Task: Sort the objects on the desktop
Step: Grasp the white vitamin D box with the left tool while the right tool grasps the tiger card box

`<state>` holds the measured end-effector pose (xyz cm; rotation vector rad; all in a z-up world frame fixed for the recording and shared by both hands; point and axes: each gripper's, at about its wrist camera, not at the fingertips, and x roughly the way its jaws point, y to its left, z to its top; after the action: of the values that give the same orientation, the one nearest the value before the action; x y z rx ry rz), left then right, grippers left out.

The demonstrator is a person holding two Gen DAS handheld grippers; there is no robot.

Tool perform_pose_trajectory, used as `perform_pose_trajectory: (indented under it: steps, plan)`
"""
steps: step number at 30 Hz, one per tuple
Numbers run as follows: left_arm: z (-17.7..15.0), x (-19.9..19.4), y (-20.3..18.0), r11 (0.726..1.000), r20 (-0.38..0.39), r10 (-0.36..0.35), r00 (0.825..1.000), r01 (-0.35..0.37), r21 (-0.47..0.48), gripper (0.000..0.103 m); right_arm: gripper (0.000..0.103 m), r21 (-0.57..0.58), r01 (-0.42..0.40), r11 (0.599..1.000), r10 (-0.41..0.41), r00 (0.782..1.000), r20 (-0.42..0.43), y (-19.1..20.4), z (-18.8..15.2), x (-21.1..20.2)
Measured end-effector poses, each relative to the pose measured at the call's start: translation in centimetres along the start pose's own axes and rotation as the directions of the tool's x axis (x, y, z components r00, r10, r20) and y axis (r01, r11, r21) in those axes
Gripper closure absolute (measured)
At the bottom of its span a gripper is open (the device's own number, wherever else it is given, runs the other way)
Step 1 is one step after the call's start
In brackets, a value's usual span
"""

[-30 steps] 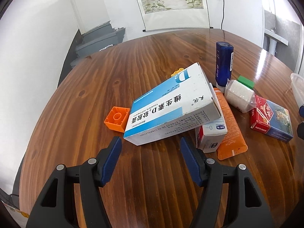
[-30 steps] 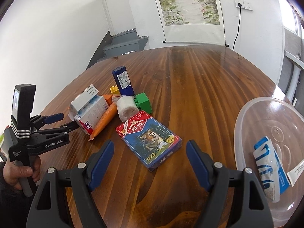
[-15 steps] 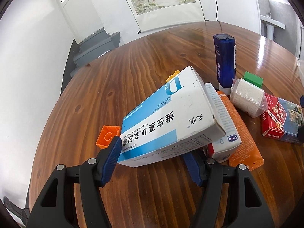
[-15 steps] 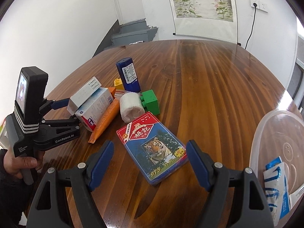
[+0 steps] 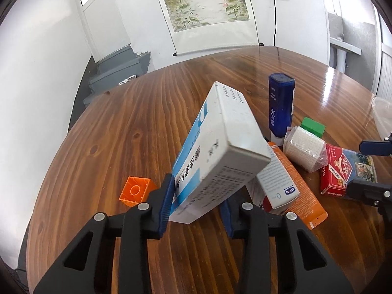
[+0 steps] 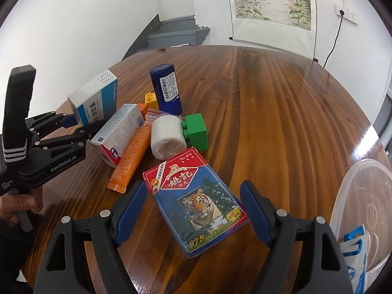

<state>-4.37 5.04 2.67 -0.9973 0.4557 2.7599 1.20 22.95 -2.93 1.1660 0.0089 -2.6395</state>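
Your left gripper point(image 5: 196, 203) is closing on the vitamin box point(image 5: 220, 144), crowded by the smaller box point(image 5: 274, 183); your right gripper point(image 6: 193, 215) gapes around the card pack point(image 6: 196, 201); bare counter point(image 6: 281, 112) beyond.

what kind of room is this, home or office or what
Probably a room in a home, though I can't be sure: a large polished wooden table, a hanging scroll painting of lotus plants on a white wall, and household clutter such as a vitamin box and a pack of playing cards.
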Motion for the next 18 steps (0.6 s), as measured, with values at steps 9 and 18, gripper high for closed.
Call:
perform_pose_trajectory:
  steps: [9,18]
  plan:
    - [0.2,-1.7,1.4,0.993,0.051,-0.084,0.995,0.088,-0.080,0.077,0.021,-0.084,0.056,0.995,-0.059,0.998,-0.038,1.1,-0.3,1.2]
    - [-0.1,-1.1,1.5,0.989,0.040,-0.109,0.993,0.112,-0.094,0.077,0.030,-0.173,0.102,0.980,-0.113,0.992,-0.051,2.5,-0.7,1.5]
